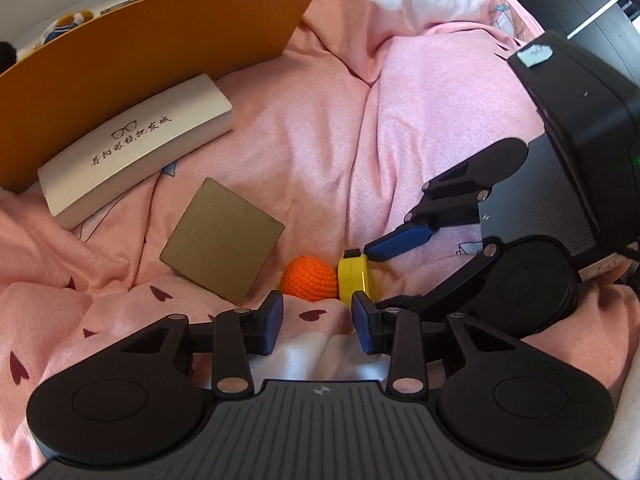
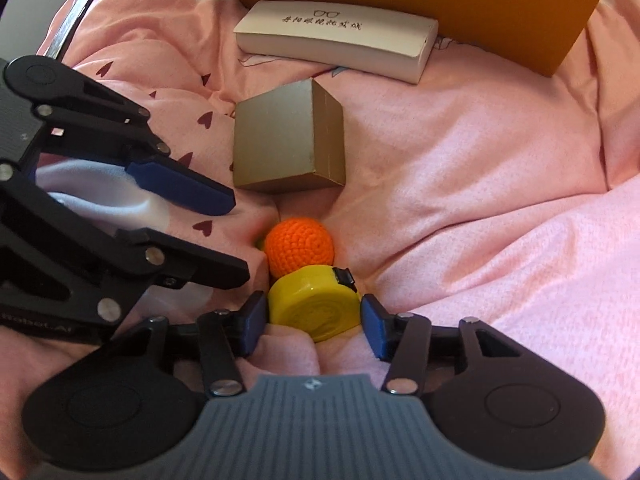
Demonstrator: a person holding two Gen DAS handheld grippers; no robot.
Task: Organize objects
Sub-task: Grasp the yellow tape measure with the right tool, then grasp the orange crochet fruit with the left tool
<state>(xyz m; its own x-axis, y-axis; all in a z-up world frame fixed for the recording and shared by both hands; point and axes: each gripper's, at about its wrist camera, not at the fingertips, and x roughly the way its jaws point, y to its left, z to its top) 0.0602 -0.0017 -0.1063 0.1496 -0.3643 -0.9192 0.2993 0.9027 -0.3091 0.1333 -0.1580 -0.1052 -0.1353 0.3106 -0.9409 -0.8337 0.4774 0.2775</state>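
Tape measure [image 2: 314, 306], yellow and round, lies flat on the pink bedding [image 2: 480, 200] straight ahead of our right gripper [image 2: 314, 320], sitting between its 2 parted blue fingers [image 2: 374, 326], which flank it without clamping, while the orange knitted ball [image 2: 300, 250] touches its far side. Our left gripper [image 1: 316, 322] is also parted and empty, near but to the side, so we judge the right the better placed. Writing shows only on the white glasses case [image 2: 336, 40]: a glasses icon over Chinese characters we cannot read clearly.

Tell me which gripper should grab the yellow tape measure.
Right. The right gripper already has its open fingers either side of the yellow tape measure; the left gripper is open, nearer the orange ball.
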